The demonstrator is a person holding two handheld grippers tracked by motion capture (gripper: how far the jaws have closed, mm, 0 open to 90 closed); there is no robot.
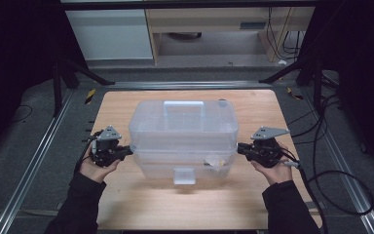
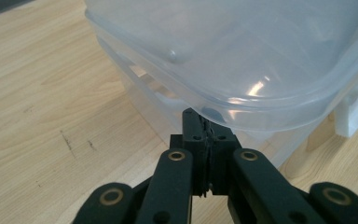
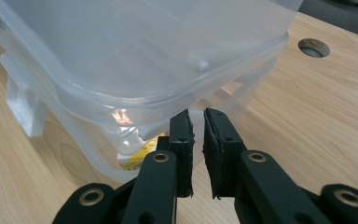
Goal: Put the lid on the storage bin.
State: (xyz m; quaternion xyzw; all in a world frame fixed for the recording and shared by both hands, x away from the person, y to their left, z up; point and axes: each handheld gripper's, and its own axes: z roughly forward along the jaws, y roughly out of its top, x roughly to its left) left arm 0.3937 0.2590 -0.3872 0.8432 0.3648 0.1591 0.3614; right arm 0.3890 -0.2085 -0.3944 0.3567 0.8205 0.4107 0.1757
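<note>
The left hand-held gripper [image 2: 208,140] has its jaws pressed together, nothing visibly pinched between them, its tip just under the lip at the left end of the clear plastic storage box [image 1: 183,139]. The right hand-held gripper [image 3: 198,122] stands with a narrow gap between its jaws; no rim sits in that gap, and the tip rests close under the lip at the box's right end. In the high view the left hand-held gripper [image 1: 126,152] and the right hand-held gripper [image 1: 241,148] flank the box at mid-height, where lid meets base. The box stands in the middle of the desk [image 1: 141,204], a little nearer its far edge, lid on, handle [image 1: 183,105] lying flat on top, front latch [image 1: 183,175] facing the person. Something small and yellow shows inside near the right end. Judging from this, both ends are reached but the lid is not yet raised; the lifting or unlatching is left
</note>
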